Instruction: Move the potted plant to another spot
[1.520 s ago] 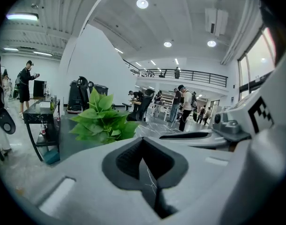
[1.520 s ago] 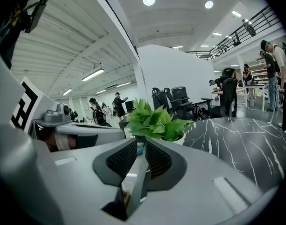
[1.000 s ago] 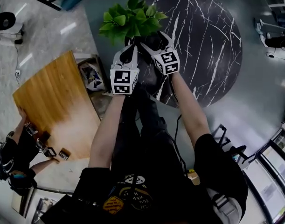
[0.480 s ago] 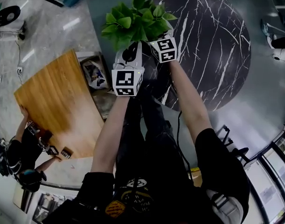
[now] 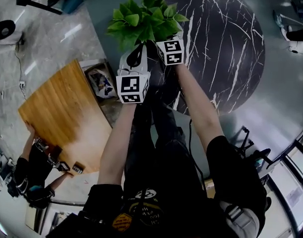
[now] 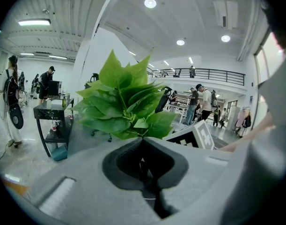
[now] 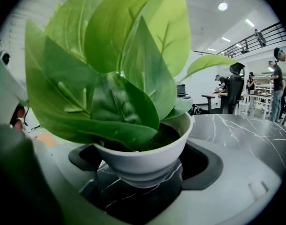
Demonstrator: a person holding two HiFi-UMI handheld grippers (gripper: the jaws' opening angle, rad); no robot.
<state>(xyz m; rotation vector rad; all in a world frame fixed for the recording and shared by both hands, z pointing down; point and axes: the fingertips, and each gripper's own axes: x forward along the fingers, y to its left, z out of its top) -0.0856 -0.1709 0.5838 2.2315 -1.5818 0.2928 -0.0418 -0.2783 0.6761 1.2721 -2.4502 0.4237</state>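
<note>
Right gripper (image 7: pixel 142 170) jaws spread wide, flanking white pot (image 7: pixel 150 149) of potted plant (image 7: pixel 124 93); contact unclear. Pot at edge of black marble table (image 7: pixel 245 135). Left gripper (image 6: pixel 143 142) jaws together, empty, leaves just beyond. Only left gripper view shows right gripper's marker cube (image 6: pixel 195 136) beside plant. Only head view shows wooden tabletop (image 5: pixel 62 113). Cubes carry black-white square patterns; shirt print (image 5: pixel 141 209) too blurred to read.

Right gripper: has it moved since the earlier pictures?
Yes. The right gripper has advanced over the black marble table to the potted plant, whose white pot now sits between its open jaws.
</note>
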